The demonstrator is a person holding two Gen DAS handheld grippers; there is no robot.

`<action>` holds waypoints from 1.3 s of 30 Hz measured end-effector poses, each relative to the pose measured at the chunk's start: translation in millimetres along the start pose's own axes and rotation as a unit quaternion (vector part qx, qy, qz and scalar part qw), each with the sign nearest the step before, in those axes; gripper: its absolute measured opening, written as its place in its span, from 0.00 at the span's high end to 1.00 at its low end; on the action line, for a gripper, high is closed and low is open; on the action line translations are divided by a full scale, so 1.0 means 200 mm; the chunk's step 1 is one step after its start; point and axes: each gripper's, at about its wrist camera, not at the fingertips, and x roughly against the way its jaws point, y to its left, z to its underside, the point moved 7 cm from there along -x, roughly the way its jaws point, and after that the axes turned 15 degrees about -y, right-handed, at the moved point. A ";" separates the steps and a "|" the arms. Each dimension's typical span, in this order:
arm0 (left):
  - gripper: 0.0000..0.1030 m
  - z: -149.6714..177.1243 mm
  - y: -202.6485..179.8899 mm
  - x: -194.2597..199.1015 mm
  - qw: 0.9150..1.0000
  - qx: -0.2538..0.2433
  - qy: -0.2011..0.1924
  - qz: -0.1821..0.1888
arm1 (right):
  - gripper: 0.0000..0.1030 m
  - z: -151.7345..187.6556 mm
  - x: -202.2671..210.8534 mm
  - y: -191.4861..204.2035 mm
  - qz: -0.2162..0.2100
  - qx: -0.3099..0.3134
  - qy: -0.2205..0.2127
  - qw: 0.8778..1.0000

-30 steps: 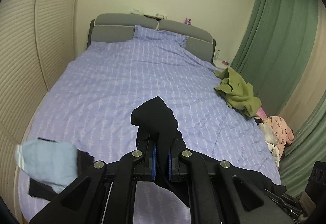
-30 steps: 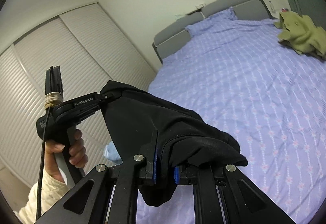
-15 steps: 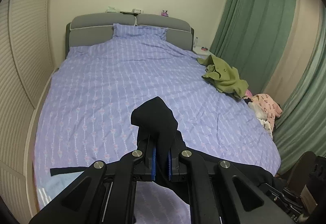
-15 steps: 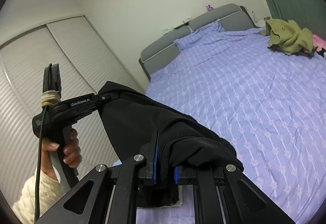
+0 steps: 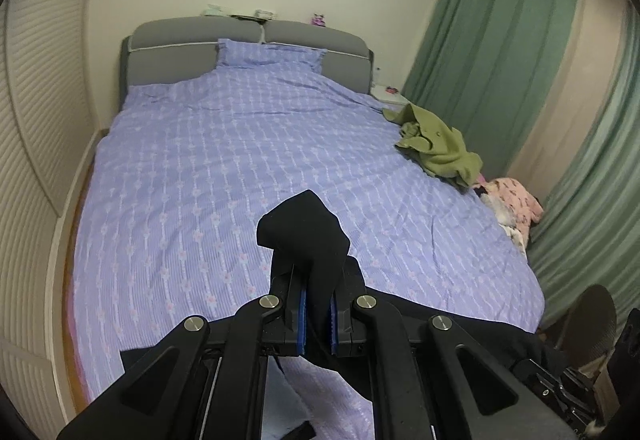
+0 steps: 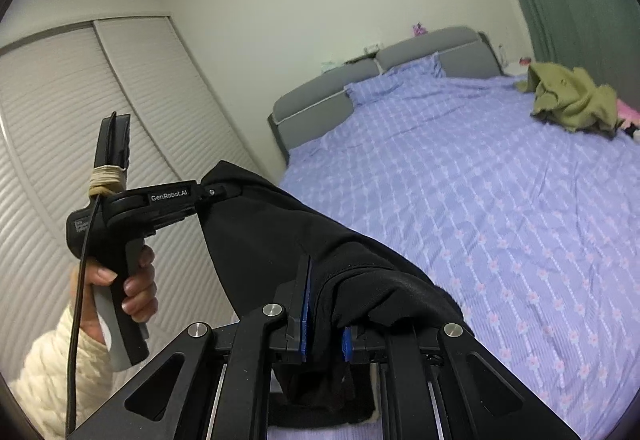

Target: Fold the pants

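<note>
The bed [image 5: 240, 160] under its lilac patterned cover fills the room ahead of me, with a grey headboard [image 5: 168, 56] at its far edge. My black pants [image 6: 280, 236] hang in the air above the bed's near edge, stretched in a dark, matte span between my two claws, and their loose cloth droops below. Crumpled olive clothing [image 5: 436, 148] lies at the bed's right edge. My left claw [image 5: 316, 316] is clamped on a bunched peak of the pants, which pokes up past the blue pads. My right claw [image 6: 324, 336] pinches another thick fold of the pants.
</note>
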 end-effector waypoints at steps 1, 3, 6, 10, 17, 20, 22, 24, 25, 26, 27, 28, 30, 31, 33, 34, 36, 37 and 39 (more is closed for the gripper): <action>0.91 -0.01 0.03 0.00 1.000 -0.003 0.003 0.008 | 0.88 0.01 -0.01 0.03 0.009 0.000 -0.004 1.000; 0.91 -0.03 0.06 -0.01 1.000 -0.011 0.006 0.020 | 0.88 0.02 -0.03 0.09 0.024 0.000 -0.014 1.000; 0.91 -0.07 0.11 -0.03 0.999 -0.020 0.009 0.043 | 0.88 0.02 -0.05 0.15 0.044 0.001 -0.026 0.999; 0.91 -0.11 0.17 -0.10 0.997 -0.023 0.024 0.072 | 0.88 0.00 -0.09 0.21 0.075 0.000 -0.040 0.996; 0.91 -0.13 0.24 -0.24 0.993 -0.023 0.038 0.105 | 0.88 0.02 -0.19 0.29 0.117 0.022 -0.037 0.992; 0.91 -0.10 0.30 -0.30 0.993 -0.016 0.051 0.108 | 0.88 0.06 -0.23 0.33 0.124 0.029 -0.028 0.991; 0.91 -0.06 0.34 -0.33 0.992 -0.018 0.060 0.108 | 0.88 0.11 -0.26 0.34 0.133 0.023 -0.019 0.991; 0.91 -0.03 0.37 -0.33 0.992 -0.019 0.063 0.112 | 0.88 0.16 -0.28 0.36 0.136 0.020 -0.012 0.990; 0.91 -0.01 0.40 -0.33 0.991 -0.021 0.065 0.113 | 0.88 0.18 -0.29 0.37 0.137 0.020 -0.009 0.990; 0.91 0.00 0.41 -0.32 0.991 -0.023 0.067 0.115 | 0.88 0.21 -0.30 0.39 0.136 0.018 -0.004 0.990; 0.91 0.02 0.43 -0.32 0.990 -0.024 0.069 0.117 | 0.88 0.24 -0.30 0.40 0.137 0.014 -0.002 0.991; 0.91 0.05 0.46 -0.32 0.990 -0.024 0.073 0.116 | 0.88 0.26 -0.31 0.41 0.136 0.012 0.001 0.991; 0.91 0.10 0.51 -0.31 0.990 -0.024 0.081 0.117 | 0.88 0.32 -0.32 0.44 0.134 0.013 0.010 0.991; 0.91 0.13 0.55 -0.30 0.990 -0.025 0.086 0.112 | 0.88 0.36 -0.33 0.46 0.132 0.009 0.018 0.991; 0.91 0.19 0.63 -0.27 0.989 -0.021 0.096 0.108 | 0.88 0.44 -0.34 0.49 0.125 -0.008 0.035 0.991; 0.91 0.21 0.66 -0.26 0.989 -0.020 0.099 0.105 | 0.88 0.48 -0.34 0.51 0.122 -0.014 0.044 0.991; 0.91 0.27 0.74 -0.22 0.989 -0.015 0.106 0.100 | 0.88 0.57 -0.35 0.57 0.114 -0.023 0.064 0.991; 0.91 0.30 0.77 -0.20 0.989 -0.013 0.109 0.098 | 0.88 0.60 -0.35 0.60 0.109 -0.028 0.073 0.991; 0.91 0.35 0.84 -0.16 0.989 -0.007 0.115 0.094 | 0.88 0.69 -0.36 0.67 0.094 -0.038 0.092 0.991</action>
